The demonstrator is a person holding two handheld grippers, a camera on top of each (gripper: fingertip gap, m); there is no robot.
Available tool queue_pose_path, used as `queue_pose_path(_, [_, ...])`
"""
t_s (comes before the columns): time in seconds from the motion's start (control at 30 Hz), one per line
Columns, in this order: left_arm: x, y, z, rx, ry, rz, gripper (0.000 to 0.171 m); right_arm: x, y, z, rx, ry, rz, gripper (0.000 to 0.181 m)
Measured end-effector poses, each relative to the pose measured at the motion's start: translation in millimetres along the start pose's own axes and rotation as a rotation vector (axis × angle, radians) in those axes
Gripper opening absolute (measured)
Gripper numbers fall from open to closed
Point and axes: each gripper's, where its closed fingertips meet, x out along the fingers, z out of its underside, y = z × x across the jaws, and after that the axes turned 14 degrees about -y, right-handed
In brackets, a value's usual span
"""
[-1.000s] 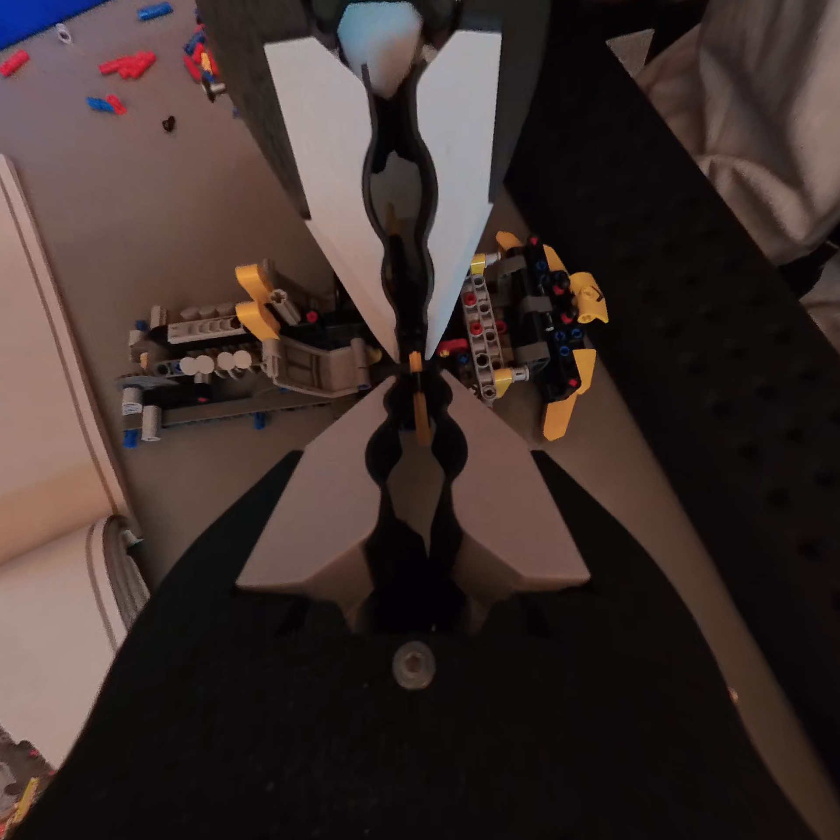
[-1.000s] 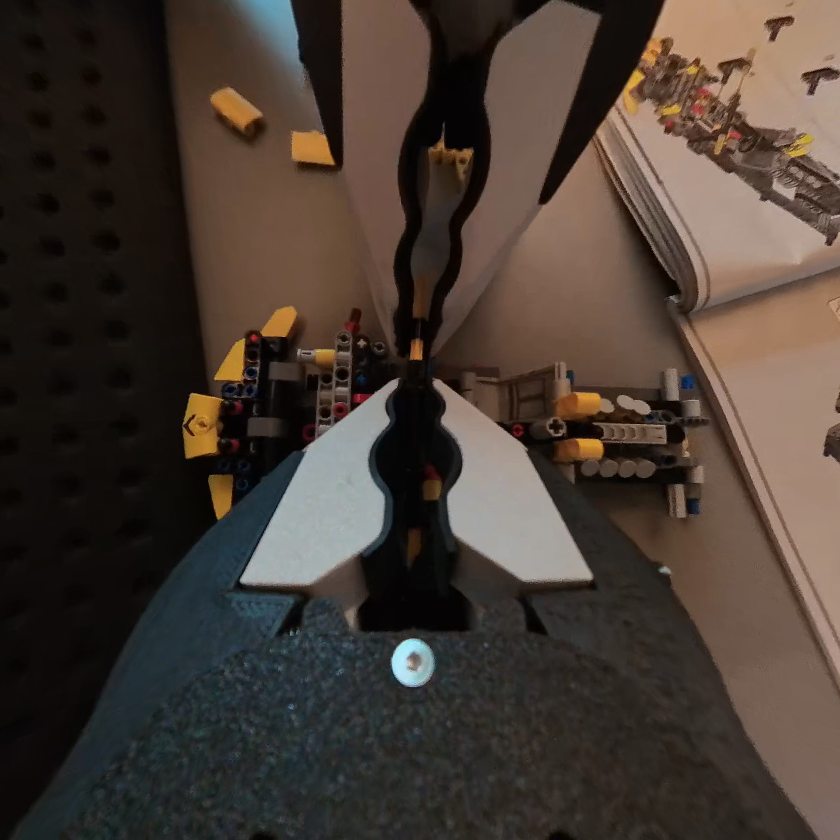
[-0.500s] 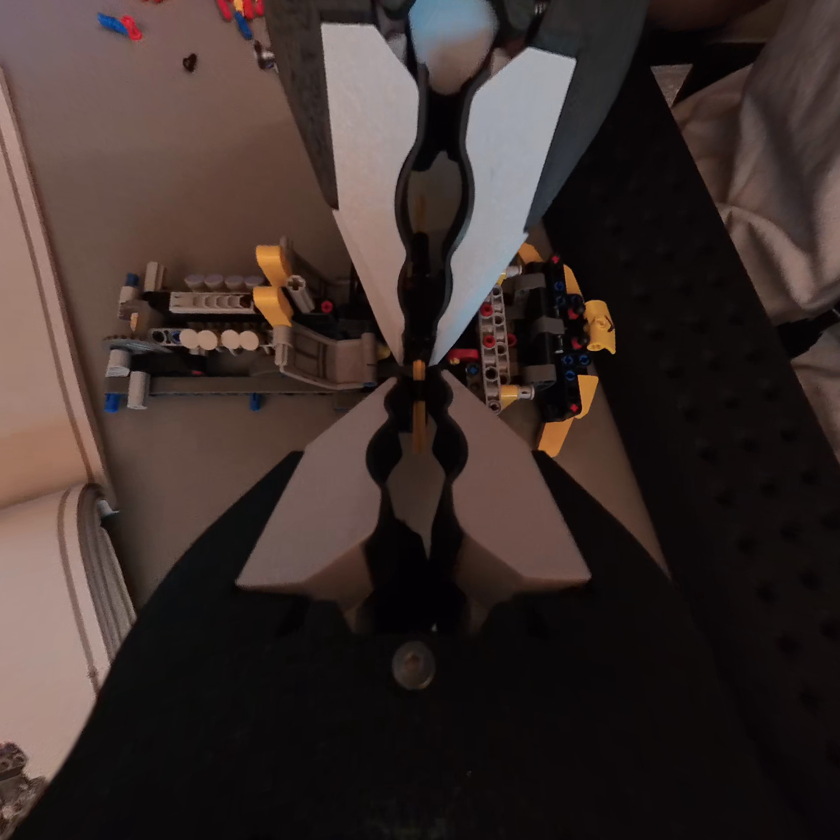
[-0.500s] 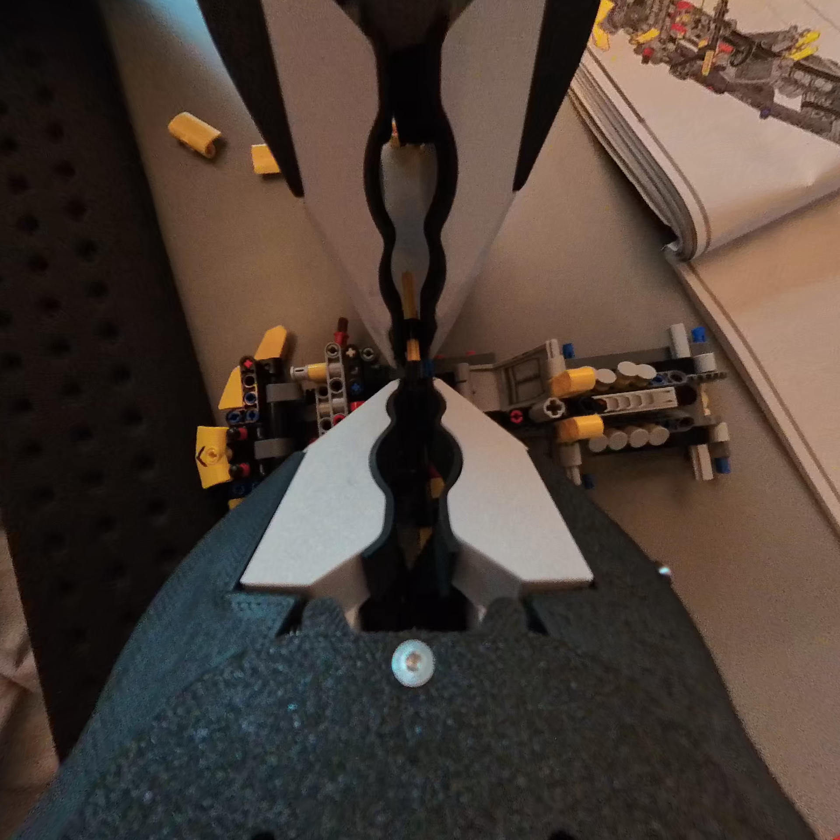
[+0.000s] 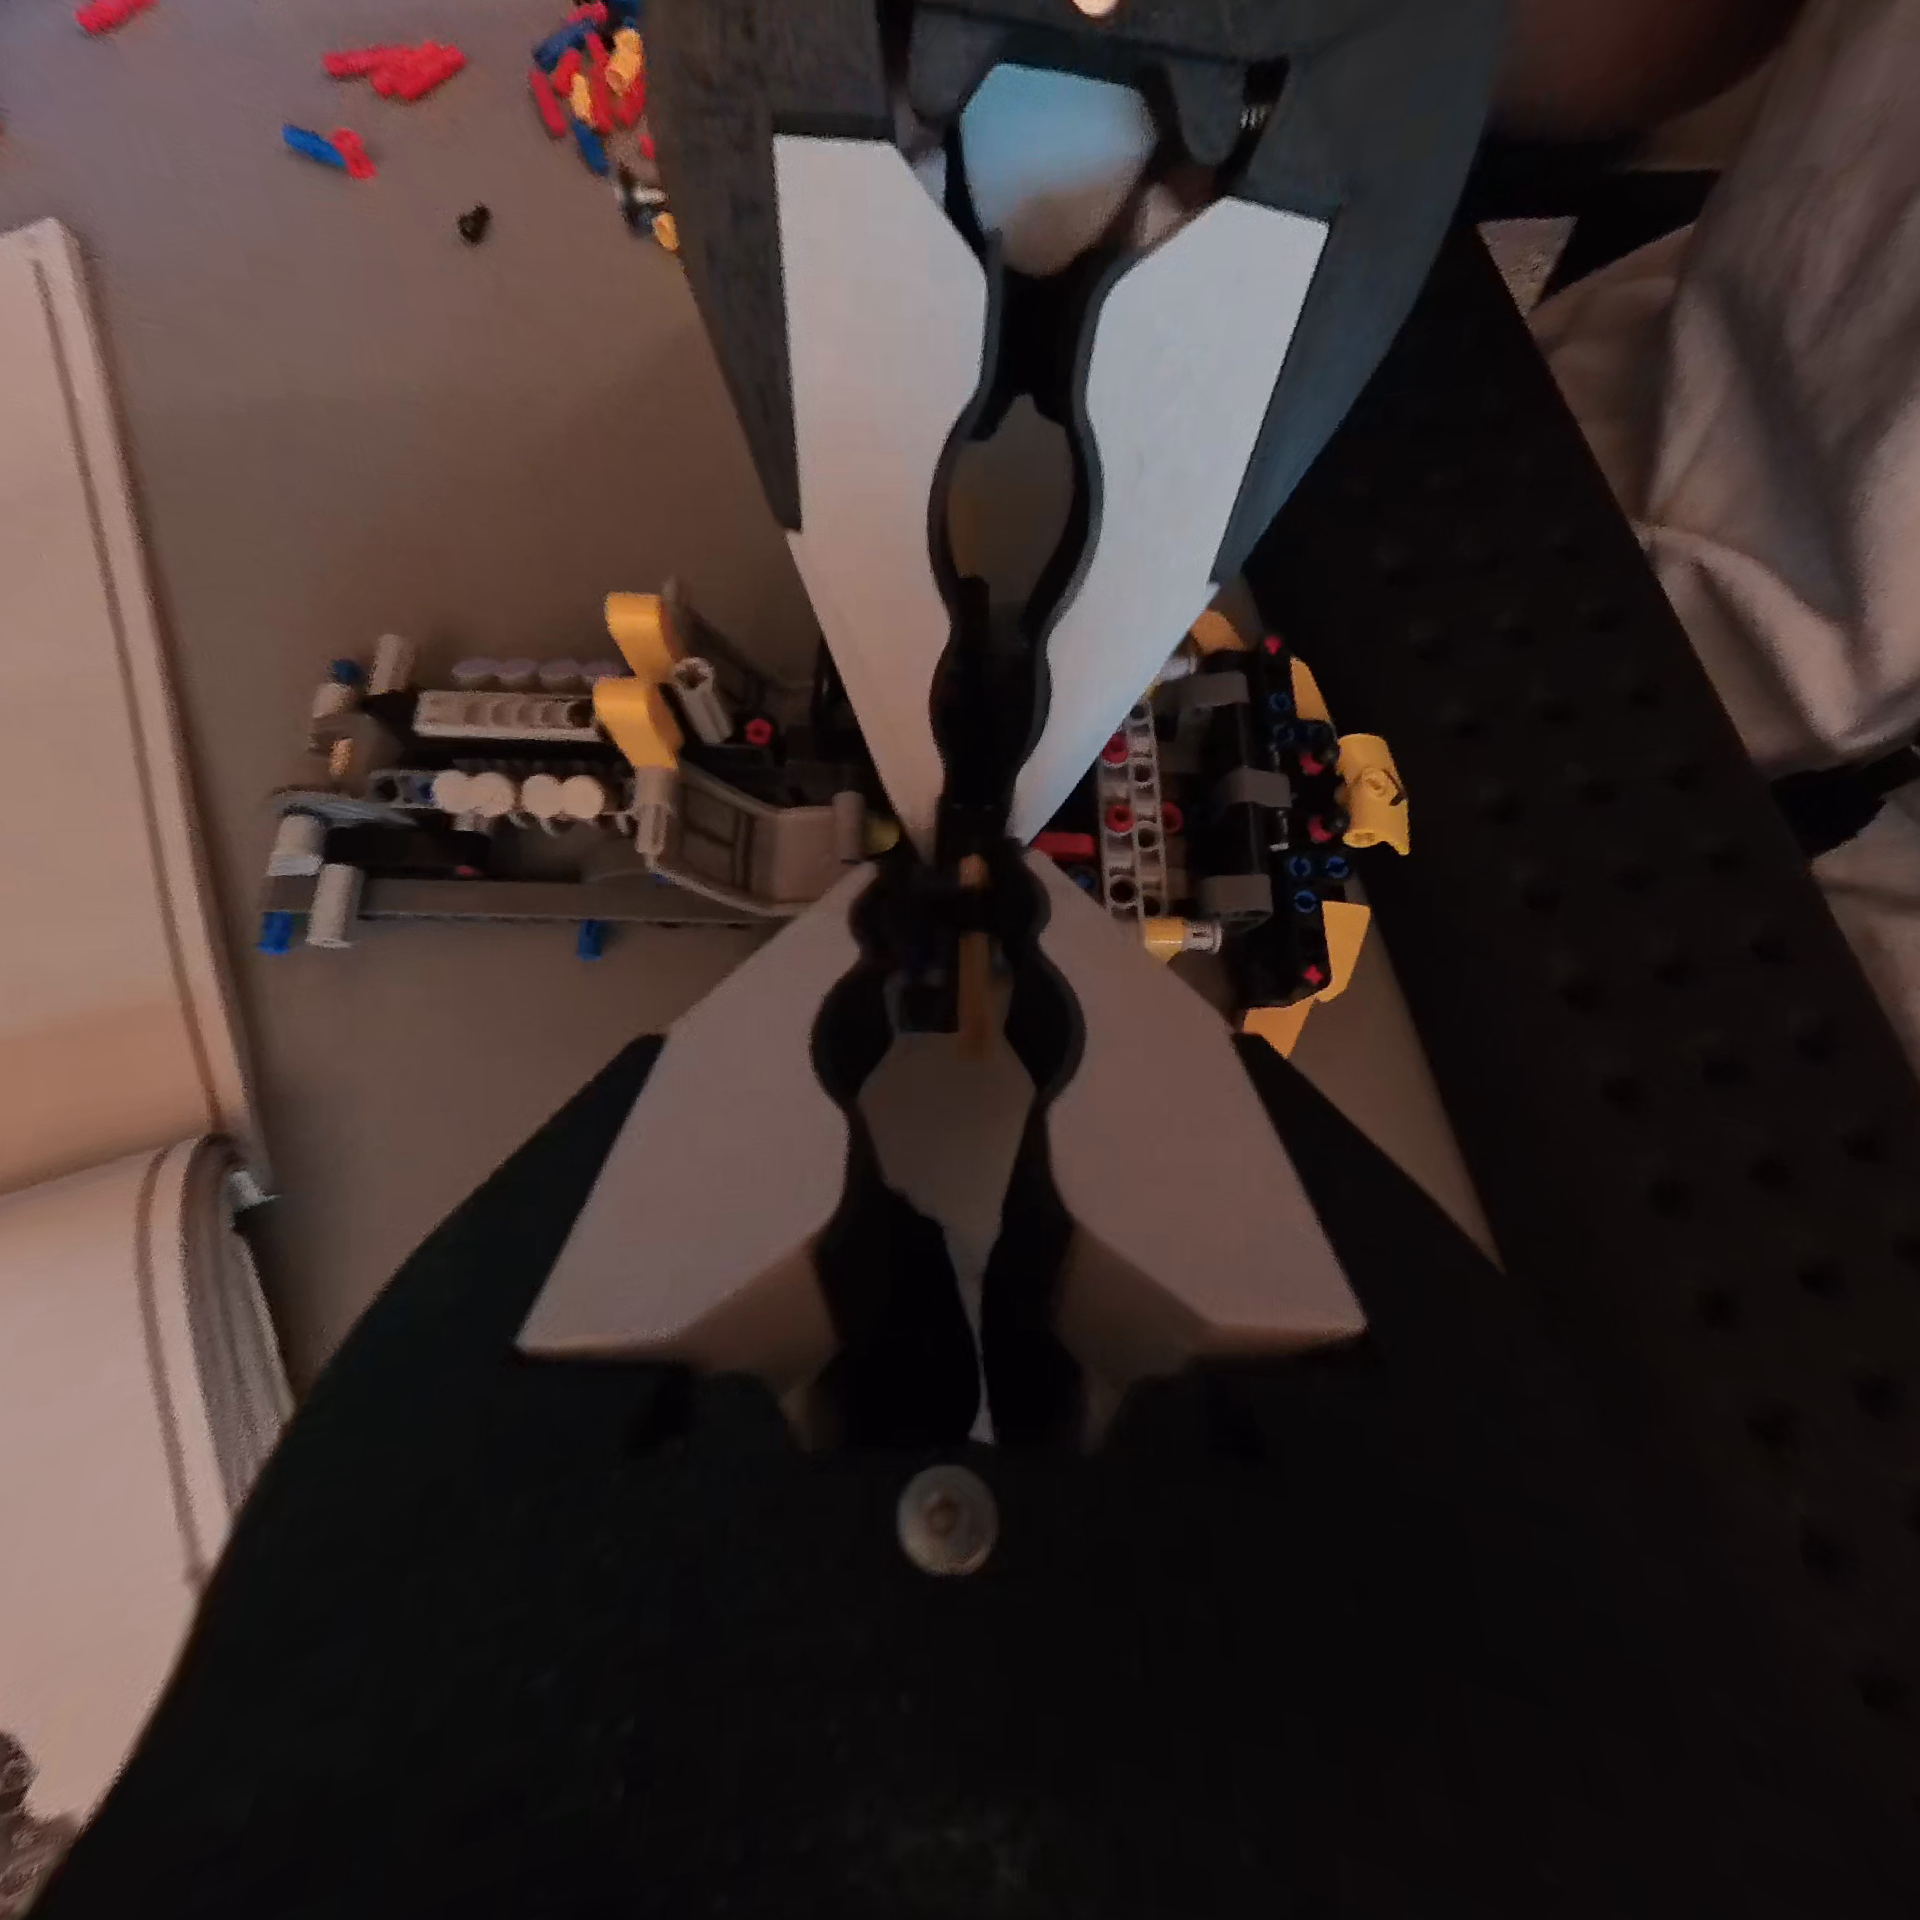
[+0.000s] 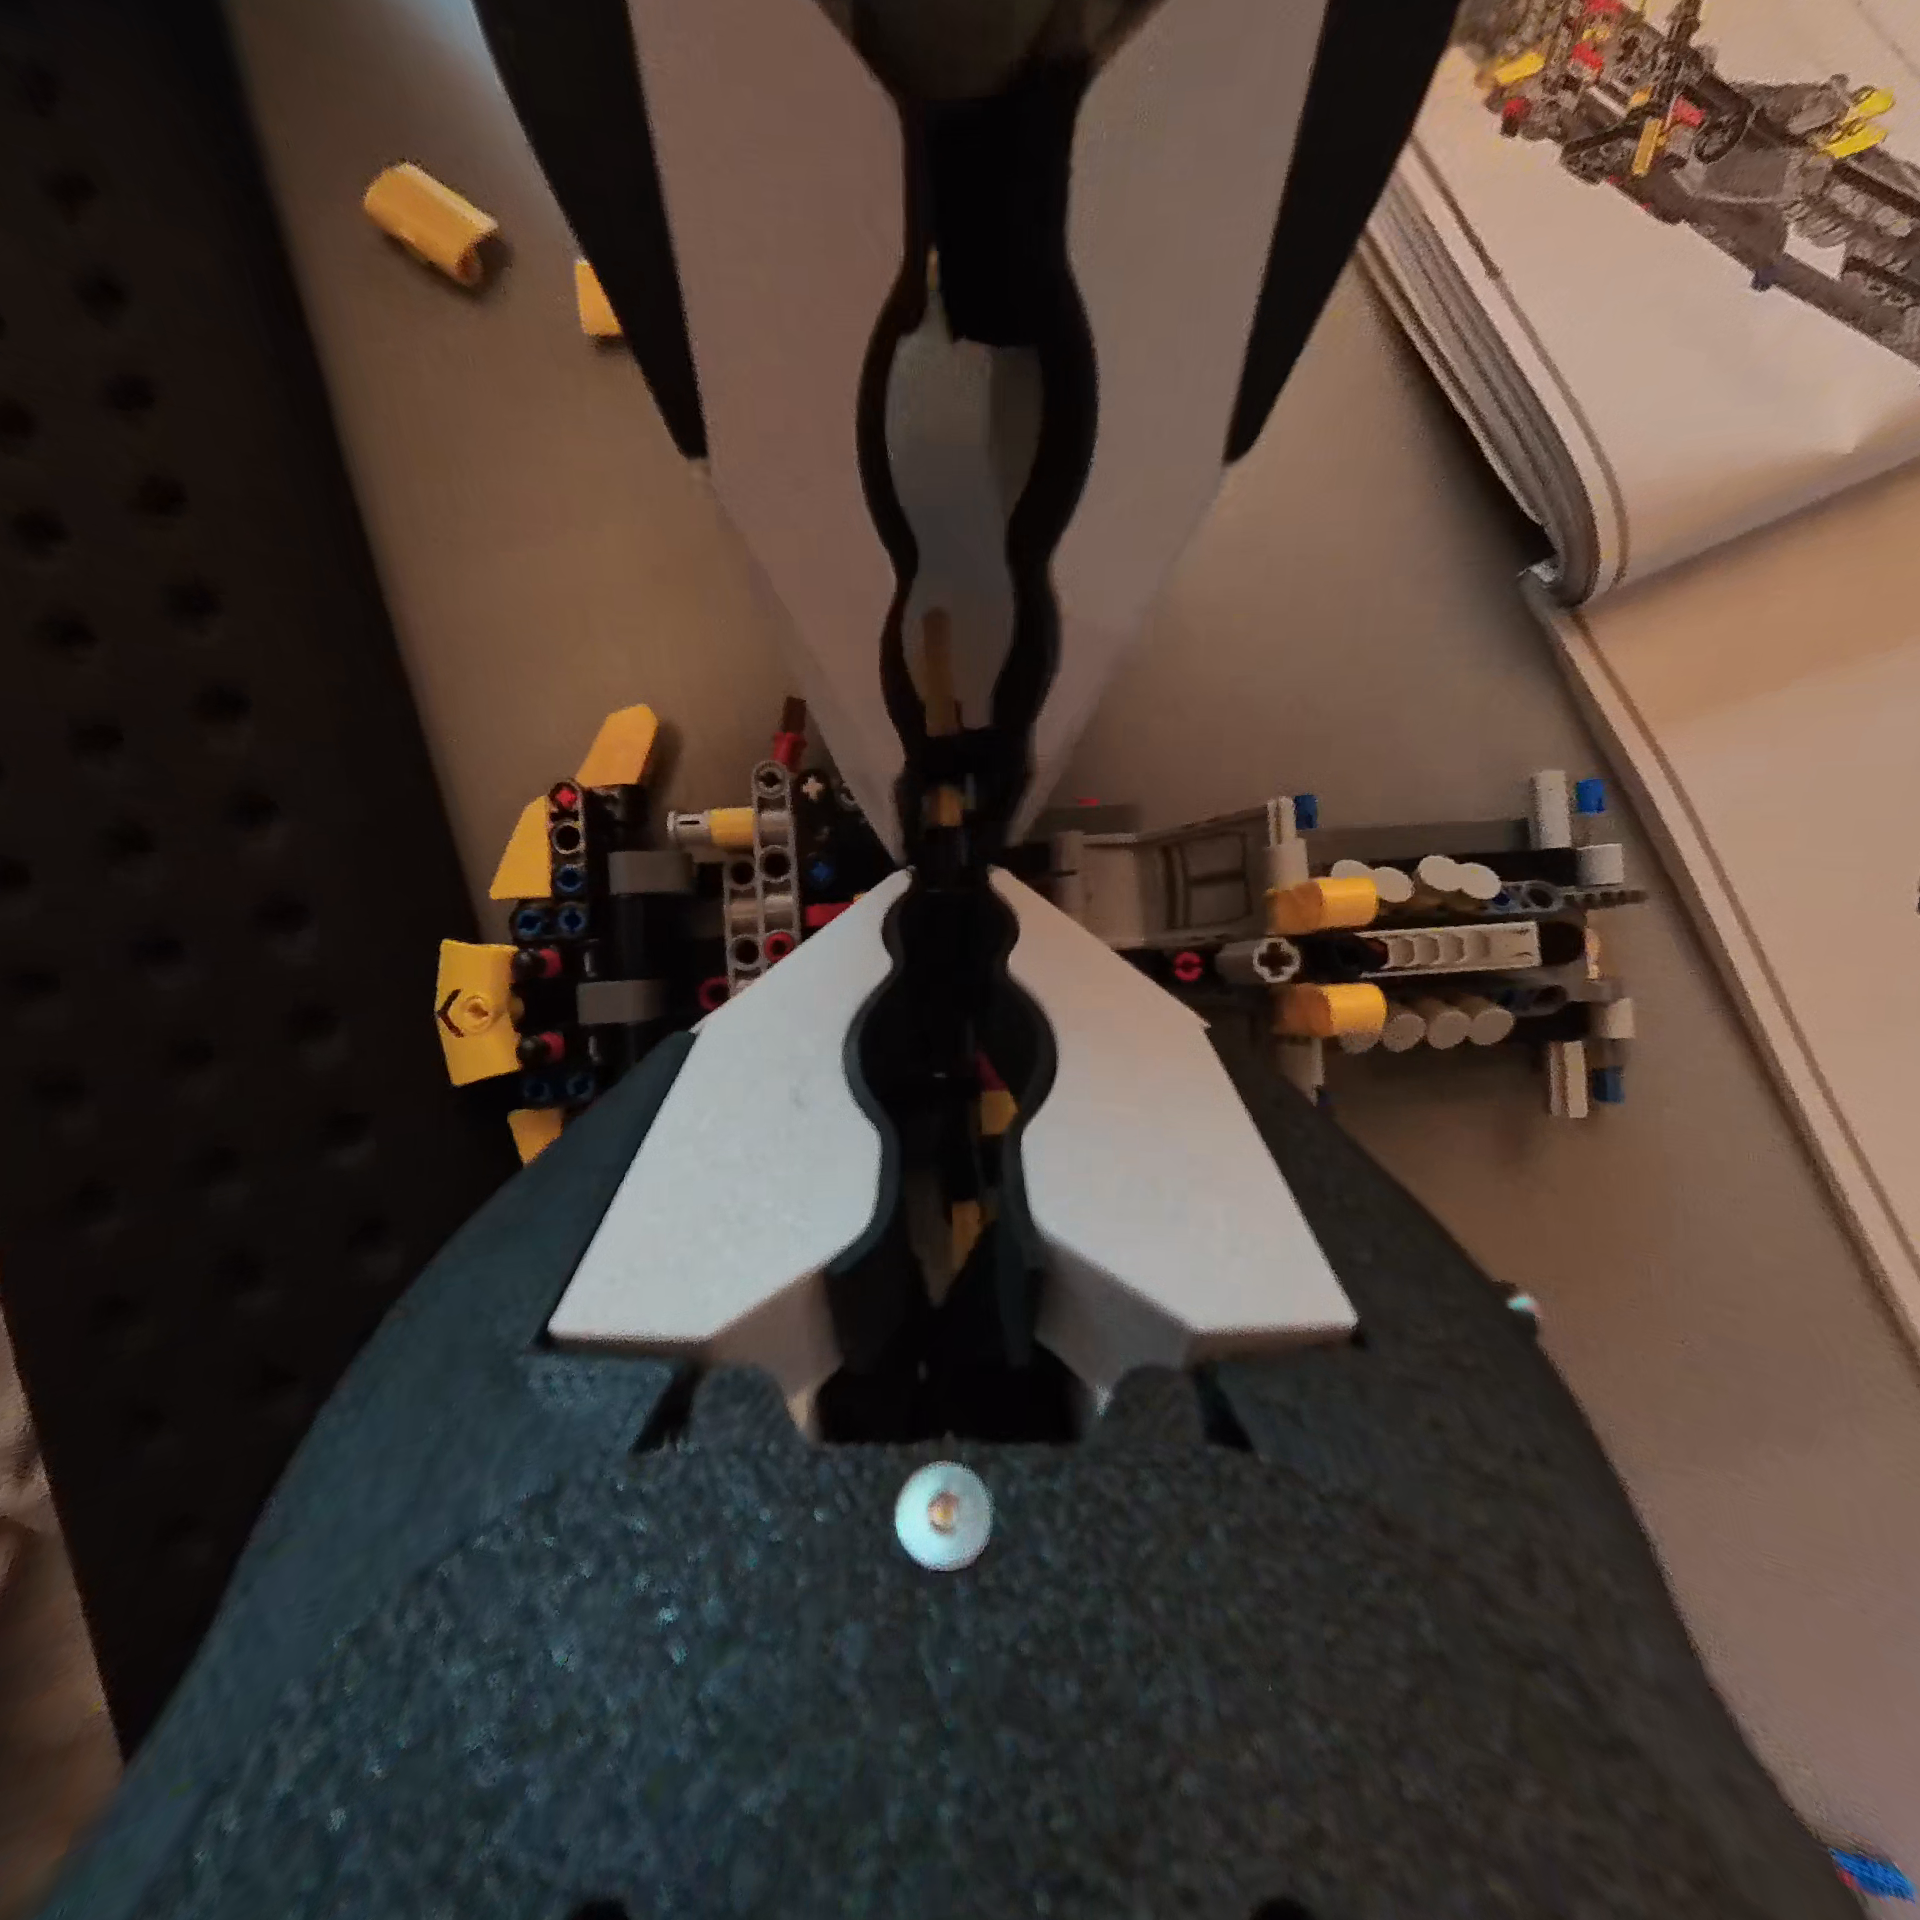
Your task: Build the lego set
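Observation:
The partly built lego model (image 5: 540,790) lies on the tan table: a long grey and black body with yellow parts, also seen in the right wrist view (image 6: 1382,945). Both grippers hover above its middle, tip to tip. My left gripper (image 5: 961,883) is shut on a thin yellow rod (image 5: 974,982) with a small black part beside it. The rod also shows in the right wrist view (image 6: 938,670). My right gripper (image 6: 951,883) is shut on a small black piece with yellow and red bits (image 6: 977,1143). The join between the two held pieces is hidden by the fingertips.
An open instruction booklet (image 6: 1714,343) lies beside the model, also seen in the left wrist view (image 5: 73,727). Loose red and blue pieces (image 5: 395,73) and loose yellow pieces (image 6: 431,223) lie on the table. A black perforated mat (image 5: 1662,1039) runs along one side, with white cloth (image 5: 1787,416) beyond. Left and right tips are no more than a few centimetres apart.
Both grippers stay shut and tip to tip, drifting slightly over the model. A small black part now shows between my left gripper's fingers beside the yellow rod.

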Motion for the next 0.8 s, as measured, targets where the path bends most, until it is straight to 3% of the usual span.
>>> queue_pose_path(0.07, [-7.3,-3.6,1.8,-0.013,0.018,-0.017,0.032,-0.6,-0.6,0.6,0.001,0.016,-0.007,0.007])
queue_pose_path(0.2, [-27.0,-5.2,7.9,-0.045,0.079,-0.019,0.034,-1.3,-0.2,0.1,0.009,0.046,-0.03,0.007])
queue_pose_path(0.4, [-28.6,-6.0,19.8,-0.166,0.103,0.022,0.037,-6.5,5.1,0.5,0.067,0.149,-0.119,0.007])
queue_pose_path(0.53, [-27.1,-39.4,30.9,-0.44,0.073,-0.033,0.037,-14.4,19.8,-2.8,0.141,0.241,-0.115,0.007])
queue_pose_path(0.6, [-25.2,-41.0,33.5,-0.607,0.098,0.057,0.041,-20.4,26.0,-6.1,0.201,0.316,-0.134,0.007])
queue_pose_path(0.7, [-28.0,-32.7,23.5,-0.743,0.198,0.192,0.048,-28.6,36.9,-9.7,0.284,0.416,-0.125,0.007])
queue_pose_path(0.8, [-40.4,-30.1,11.1,-0.771,0.321,0.228,0.047,-37.4,44.6,-13.2,0.352,0.522,-0.12,0.007])
